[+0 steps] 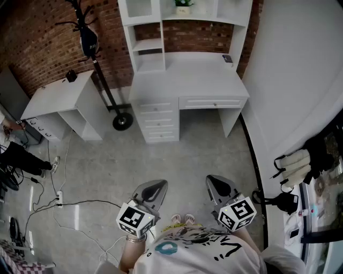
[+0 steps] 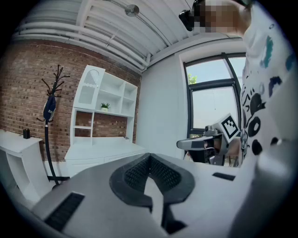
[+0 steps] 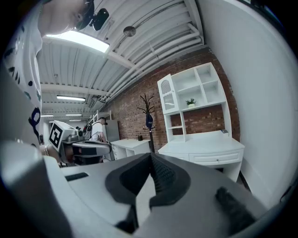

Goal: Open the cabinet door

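Observation:
A white desk (image 1: pixel 187 75) with a shelf hutch stands against the brick wall, far ahead across bare floor. The hutch's closed cabinet door, an arched glass panel, sits at its upper left (image 1: pixel 140 8) (image 2: pixel 89 88) (image 3: pixel 168 95). My left gripper (image 1: pixel 156 186) (image 2: pixel 150 158) and right gripper (image 1: pixel 213 182) (image 3: pixel 151 157) are held side by side close to the person's body, pointing toward the desk. Each has its jaws together with nothing between them. Both are well short of the desk.
A drawer stack (image 1: pixel 158 122) fills the desk's left side. A black coat stand (image 1: pixel 88 40) with a wheeled base stands between it and a second white desk (image 1: pixel 59 99) at the left. Cables (image 1: pixel 59 200) trail over the floor. A white wall (image 1: pixel 300 80) runs along the right.

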Motion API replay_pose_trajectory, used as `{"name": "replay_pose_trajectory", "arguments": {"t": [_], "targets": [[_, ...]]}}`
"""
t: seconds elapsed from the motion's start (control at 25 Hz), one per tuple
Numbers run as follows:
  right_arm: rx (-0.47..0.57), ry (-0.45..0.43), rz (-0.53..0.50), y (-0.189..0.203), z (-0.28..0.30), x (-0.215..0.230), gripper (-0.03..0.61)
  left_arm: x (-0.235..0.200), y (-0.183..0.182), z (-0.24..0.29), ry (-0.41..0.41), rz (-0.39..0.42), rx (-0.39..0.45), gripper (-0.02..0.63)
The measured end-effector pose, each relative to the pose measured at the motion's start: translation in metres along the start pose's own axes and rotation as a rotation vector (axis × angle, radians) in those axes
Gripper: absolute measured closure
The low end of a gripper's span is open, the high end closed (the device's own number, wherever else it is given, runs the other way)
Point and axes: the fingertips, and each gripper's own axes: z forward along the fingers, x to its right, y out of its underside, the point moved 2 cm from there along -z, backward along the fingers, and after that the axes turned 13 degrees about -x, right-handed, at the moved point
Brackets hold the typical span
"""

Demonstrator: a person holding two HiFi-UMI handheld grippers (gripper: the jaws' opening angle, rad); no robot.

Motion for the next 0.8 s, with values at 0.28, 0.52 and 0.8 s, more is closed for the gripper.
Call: {"name": "replay_pose_trajectory", "arguments": {"t": [0.28, 0.52, 0.8], "targets": [[0.011, -0.004, -0.01, -0.007, 0.008, -0.007, 0.552, -0.008, 0.004, 0.001, 0.02, 0.008, 0.002, 0.601], [0.001, -0.003, -0.002, -0.008, 0.016, -0.014, 0.552, -0.016, 0.004, -0.002, 0.036, -0.004, 0.003, 0.601], [0.023, -0.005, 0.007, -0.005, 0.026, -0.023, 0.551, -0.032, 0.019, -0.008, 0.036, -0.012, -0.005, 0.6]]}}
